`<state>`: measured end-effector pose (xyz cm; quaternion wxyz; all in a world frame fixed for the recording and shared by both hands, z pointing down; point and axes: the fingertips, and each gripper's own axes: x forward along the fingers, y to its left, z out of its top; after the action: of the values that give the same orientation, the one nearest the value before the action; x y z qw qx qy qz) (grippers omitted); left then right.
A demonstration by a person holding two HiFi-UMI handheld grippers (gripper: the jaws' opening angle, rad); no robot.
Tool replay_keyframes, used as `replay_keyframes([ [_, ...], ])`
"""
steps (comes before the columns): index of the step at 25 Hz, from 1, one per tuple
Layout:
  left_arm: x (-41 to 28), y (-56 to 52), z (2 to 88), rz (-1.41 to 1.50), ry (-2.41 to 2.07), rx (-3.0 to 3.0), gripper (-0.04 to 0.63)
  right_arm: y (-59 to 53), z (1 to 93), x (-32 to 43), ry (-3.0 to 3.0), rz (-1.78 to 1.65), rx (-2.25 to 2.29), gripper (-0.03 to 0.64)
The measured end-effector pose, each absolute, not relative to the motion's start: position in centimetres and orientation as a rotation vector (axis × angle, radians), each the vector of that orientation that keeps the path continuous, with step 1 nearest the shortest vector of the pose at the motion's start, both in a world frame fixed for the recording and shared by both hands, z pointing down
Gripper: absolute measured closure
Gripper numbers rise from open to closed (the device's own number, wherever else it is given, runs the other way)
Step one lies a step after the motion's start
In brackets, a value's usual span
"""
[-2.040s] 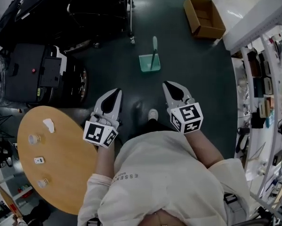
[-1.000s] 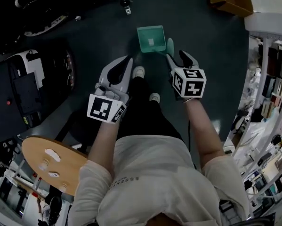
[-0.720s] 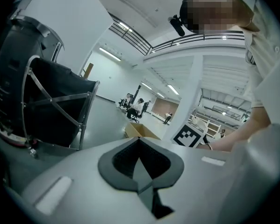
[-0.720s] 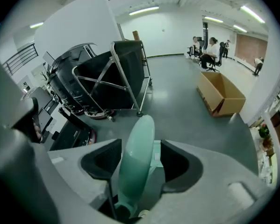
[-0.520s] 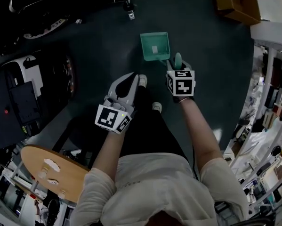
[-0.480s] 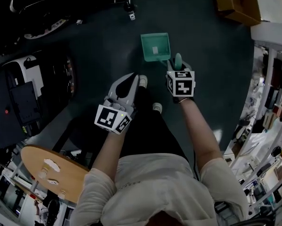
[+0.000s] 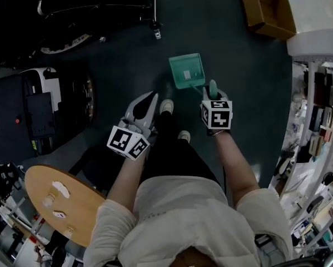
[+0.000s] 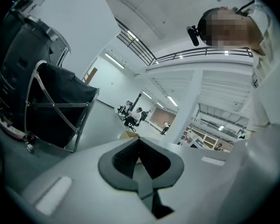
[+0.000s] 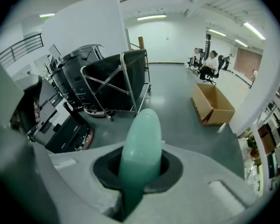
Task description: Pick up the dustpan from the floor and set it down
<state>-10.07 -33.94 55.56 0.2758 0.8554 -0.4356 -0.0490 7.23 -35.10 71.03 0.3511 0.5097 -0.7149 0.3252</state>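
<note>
A green dustpan (image 7: 185,71) lies on the dark floor in front of the person's feet, its handle (image 7: 211,87) pointing back toward them. My right gripper (image 7: 212,93) points steeply down over that handle. Its jaws are closing, and in the right gripper view the green handle (image 9: 142,143) stands between the dark pads, which press on both its sides. My left gripper (image 7: 147,101) hovers left of the dustpan, beside a white shoe (image 7: 166,105). It is shut and holds nothing; in the left gripper view its pads meet at the tips of the left gripper (image 8: 140,143).
An open cardboard box (image 7: 266,7) sits at the far right. A black folding cart (image 7: 99,10) and dark equipment (image 7: 38,110) fill the left. A round wooden table (image 7: 41,218) is at the near left, and shelving (image 7: 316,121) runs along the right.
My right gripper has sunk onto the dustpan's handle and its jaws have come together on it. The left gripper shifted slightly left and lower in view.
</note>
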Motion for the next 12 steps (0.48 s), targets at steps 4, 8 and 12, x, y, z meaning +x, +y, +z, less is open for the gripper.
replay_keyframes([
  [4,-8.6,-28.9,51.9,-0.144,-1.134,2.353,0.588,-30.1,65.9,8.8,-1.878,0.802,1.320,0.600],
  [8,-7.0,-22.6,50.1,-0.105,-1.128,2.421,0.588,-24.7,61.4,10.3,-1.907,0.798,1.320,0.600],
  [12,-5.9,-19.3,49.6,-0.063,-1.159,2.444,0.588,-20.8,59.3,12.1,-1.921,0.819,1.339,0.600],
])
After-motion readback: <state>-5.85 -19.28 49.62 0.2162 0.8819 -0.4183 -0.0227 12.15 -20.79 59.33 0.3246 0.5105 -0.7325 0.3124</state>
